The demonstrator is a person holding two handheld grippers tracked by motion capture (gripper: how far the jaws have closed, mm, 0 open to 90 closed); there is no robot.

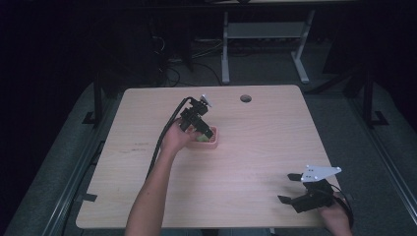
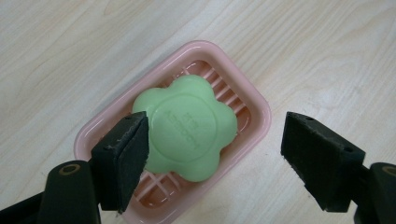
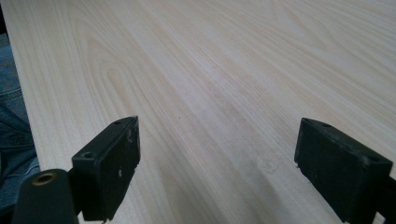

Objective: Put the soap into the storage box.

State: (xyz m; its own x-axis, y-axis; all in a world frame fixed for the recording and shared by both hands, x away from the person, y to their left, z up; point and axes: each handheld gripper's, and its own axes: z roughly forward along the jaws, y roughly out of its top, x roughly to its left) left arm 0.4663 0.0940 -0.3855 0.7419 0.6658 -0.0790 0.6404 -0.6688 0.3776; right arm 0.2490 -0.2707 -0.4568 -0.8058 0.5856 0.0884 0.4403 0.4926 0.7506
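A green flower-shaped soap [image 2: 187,128] lies in a pink ribbed soap dish [image 2: 252,107] on the wooden table. My left gripper [image 2: 217,140] hovers just above it, open, with one jaw over the soap's edge and the other out past the dish rim. From the high view the left gripper [image 1: 207,132] points down at the dish [image 1: 214,143] near the table's middle, and a bit of soap [image 1: 201,138] shows under it. My right gripper [image 1: 289,188] is open near the front right corner, with bare wood between its jaws [image 3: 217,154].
The light wooden table [image 1: 255,147] has a round cable hole [image 1: 245,98] at the back. A black cable [image 1: 160,147] trails from the left gripper along the forearm. A white desk frame [image 1: 265,34] stands on the floor beyond the table.
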